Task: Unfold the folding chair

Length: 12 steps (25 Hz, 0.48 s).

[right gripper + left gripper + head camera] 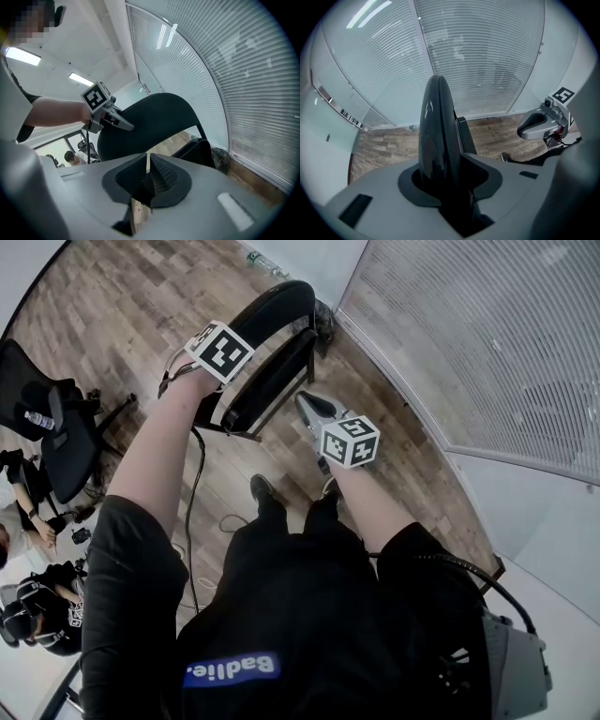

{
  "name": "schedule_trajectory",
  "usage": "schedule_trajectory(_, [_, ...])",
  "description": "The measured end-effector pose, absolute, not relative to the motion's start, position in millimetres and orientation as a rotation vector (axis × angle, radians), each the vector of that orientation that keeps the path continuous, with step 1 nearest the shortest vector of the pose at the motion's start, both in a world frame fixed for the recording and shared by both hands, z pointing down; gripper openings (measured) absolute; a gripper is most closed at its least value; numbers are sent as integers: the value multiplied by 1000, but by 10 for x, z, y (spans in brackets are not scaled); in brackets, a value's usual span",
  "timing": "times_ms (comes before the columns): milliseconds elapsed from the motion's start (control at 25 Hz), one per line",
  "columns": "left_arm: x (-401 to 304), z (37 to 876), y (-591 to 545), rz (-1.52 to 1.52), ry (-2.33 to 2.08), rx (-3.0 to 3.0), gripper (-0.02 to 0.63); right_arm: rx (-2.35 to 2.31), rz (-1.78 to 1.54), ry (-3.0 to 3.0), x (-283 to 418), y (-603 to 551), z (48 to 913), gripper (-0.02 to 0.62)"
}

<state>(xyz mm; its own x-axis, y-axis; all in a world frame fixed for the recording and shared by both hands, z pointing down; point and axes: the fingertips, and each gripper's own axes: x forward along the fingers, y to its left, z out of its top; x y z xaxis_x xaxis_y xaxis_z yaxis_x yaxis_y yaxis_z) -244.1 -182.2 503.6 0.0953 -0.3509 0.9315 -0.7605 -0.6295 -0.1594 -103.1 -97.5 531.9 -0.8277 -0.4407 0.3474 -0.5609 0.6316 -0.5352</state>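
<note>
Two finger pairs — left fingers (412, 183) clamped on the folding chair (274, 307) backrest edge, right fingers (166, 176) pressed together — open floor (122, 324).

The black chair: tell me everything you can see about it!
The chair is black, glossy, plastic-looking, with a curved backrest and thin dark frame. Its seat looks folded up close to the back. It stands on the wooden floor beside a window with blinds. The left gripper has its jaws clamped on the backrest's top edge.
</note>
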Motion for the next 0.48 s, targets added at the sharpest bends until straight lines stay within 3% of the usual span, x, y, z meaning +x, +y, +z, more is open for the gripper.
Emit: schedule_trajectory(480, [-2485,5017,-1798,1572,-1102,2013,112,854,1071,-2607,-1340,-1109,5823,15])
